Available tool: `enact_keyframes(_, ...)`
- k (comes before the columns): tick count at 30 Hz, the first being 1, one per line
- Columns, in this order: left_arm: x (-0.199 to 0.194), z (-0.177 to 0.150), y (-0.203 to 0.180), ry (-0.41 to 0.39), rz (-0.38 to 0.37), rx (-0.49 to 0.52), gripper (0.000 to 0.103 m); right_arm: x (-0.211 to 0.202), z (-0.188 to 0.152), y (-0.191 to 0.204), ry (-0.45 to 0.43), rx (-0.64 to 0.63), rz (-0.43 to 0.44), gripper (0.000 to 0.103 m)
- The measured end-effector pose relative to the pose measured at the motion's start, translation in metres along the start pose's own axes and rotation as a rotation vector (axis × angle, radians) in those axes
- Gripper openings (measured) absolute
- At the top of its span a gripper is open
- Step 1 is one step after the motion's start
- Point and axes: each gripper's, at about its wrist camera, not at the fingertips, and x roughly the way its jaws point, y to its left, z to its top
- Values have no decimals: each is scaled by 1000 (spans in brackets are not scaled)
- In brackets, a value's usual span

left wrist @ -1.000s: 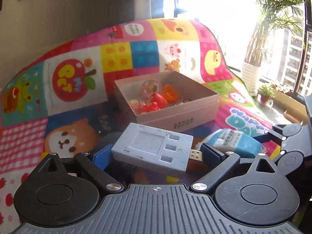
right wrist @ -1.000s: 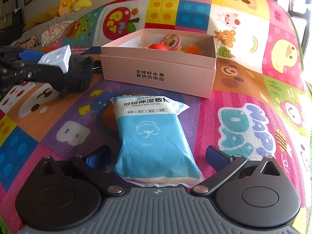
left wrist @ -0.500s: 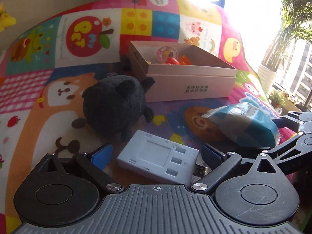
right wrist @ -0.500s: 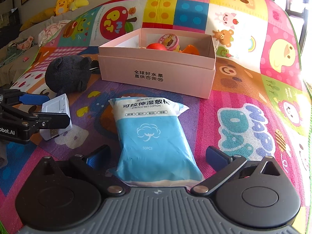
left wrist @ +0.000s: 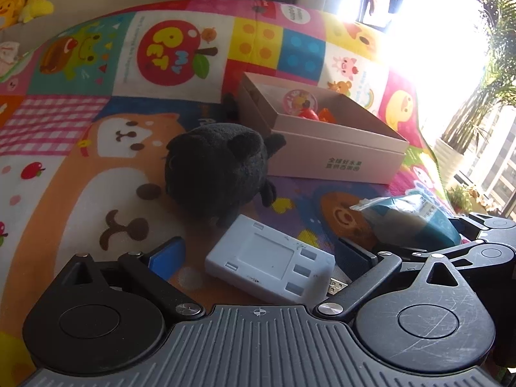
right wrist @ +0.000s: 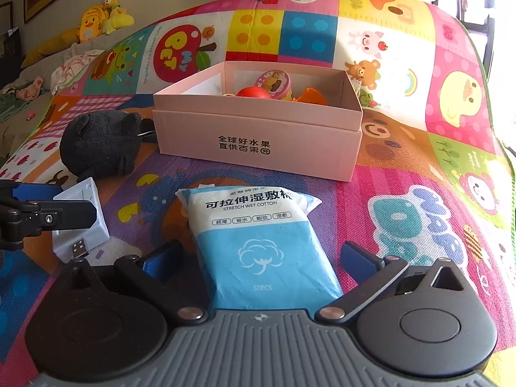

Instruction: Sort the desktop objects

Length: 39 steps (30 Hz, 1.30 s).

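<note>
Left tool (left wrist: 258, 259) spread wide, gray charger (left wrist: 269, 269) lying loose between fingers on mat (left wrist: 64, 193). Right tool (right wrist: 258, 258) likewise released, wipes pack (right wrist: 261, 238) between fingers, ungripped. Risk: soft pack buckles, slips when squeezed; charger's USB plug (left wrist: 335, 285) catches finger. Ahead-left, black plush (left wrist: 216, 167) crowds path. Beyond, pink box (right wrist: 258, 129) holding toys.

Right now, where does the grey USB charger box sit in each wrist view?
Left wrist: grey charger box lies low centre, between the open fingers of the left gripper.
Right wrist: charger box sits at the left edge, partly behind a left gripper finger.
Shared landmark: black plush toy just beyond it, beside the pink box.
</note>
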Motion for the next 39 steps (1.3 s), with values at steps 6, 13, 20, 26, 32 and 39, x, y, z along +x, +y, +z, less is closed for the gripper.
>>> enact_keyframes(6, 3, -1, 2, 3, -17, -11, 102, 0, 0, 0, 0, 0, 0, 103)
enact_keyframes(13, 2, 0, 2, 1, -11, -13, 102, 0, -1, 0, 0, 0, 1, 103)
enact_keyframes(20, 2, 0, 2, 0, -13, -18, 103, 0, 0, 0, 0, 0, 1, 103)
enact_keyframes(26, 2, 0, 2, -1, -13, -17, 103, 0, 0, 0, 0, 0, 1, 103)
enact_keyframes(32, 2, 0, 2, -1, -13, -17, 103, 0, 0, 0, 0, 0, 1, 103)
enact_keyframes(39, 1, 0, 2, -2, -13, -16, 103, 0, 0, 0, 0, 0, 0, 103)
